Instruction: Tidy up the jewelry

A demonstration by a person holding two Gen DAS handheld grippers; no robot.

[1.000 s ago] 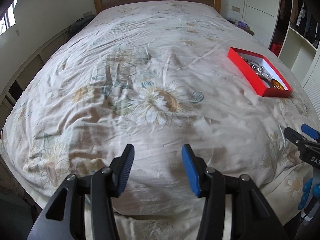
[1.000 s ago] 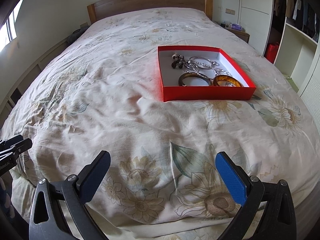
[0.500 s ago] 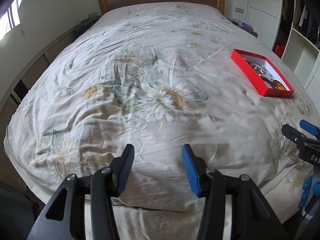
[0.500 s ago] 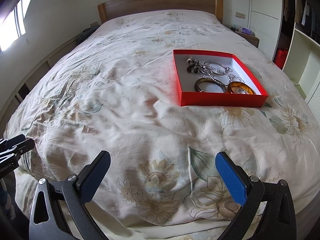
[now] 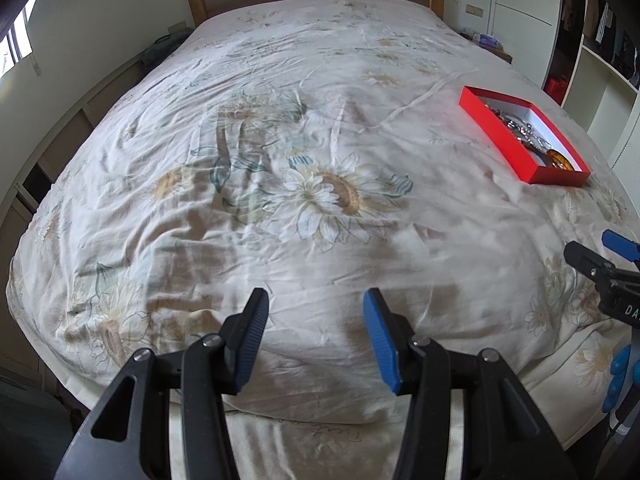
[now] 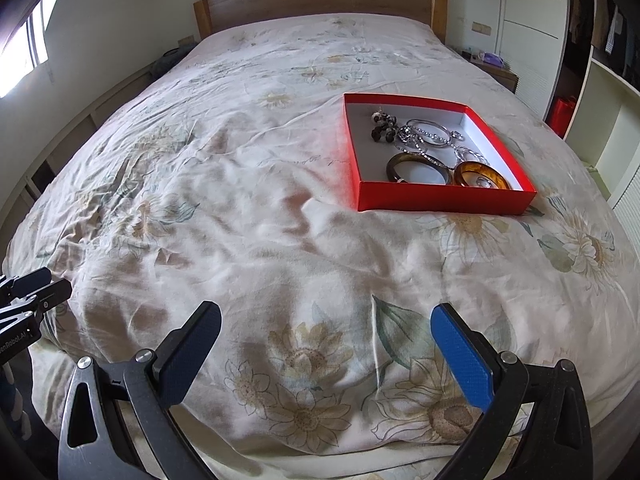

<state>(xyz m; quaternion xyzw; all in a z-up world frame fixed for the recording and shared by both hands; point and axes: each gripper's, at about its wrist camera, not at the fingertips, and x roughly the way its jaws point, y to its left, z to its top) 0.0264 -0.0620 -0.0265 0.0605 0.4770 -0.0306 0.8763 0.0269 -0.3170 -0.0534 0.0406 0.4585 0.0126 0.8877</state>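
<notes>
Grippers: left black two-finger gripper with blue pads (image 5: 316,336) is hovering over the foot of the bed, jaws moderately apart and holding nothing; right black two-finger gripper with blue pads (image 6: 326,354) is hanging wider apart, likewise empty.
Bedding: rumpled cream duvet printed with sunflowers (image 6: 248,216) is lying between both grippers and the box, soft and ridged, so anything set on it is likely sinking or tilting.
Box: shallow red cardboard box with a white inside (image 6: 444,200) is sitting on the duvet well ahead of the right gripper and far to the right of the left one (image 5: 506,140); a push on its low wall is probably sliding or tipping it, since nothing is bracing it.
Near contents: dark brown bangle (image 6: 416,168) and amber bangle (image 6: 482,174) are lying at the near wall, touching or nearly so; a wide pinch is risking catching both.
Far contents: silver chains and a silver bangle (image 6: 430,136) are lying tangled, with dark beaded earrings (image 6: 382,124) just beside them; lifting one is likely dragging the others out onto the duvet.
Small pieces: whether rings are lying among the chains, I cannot tell.
</notes>
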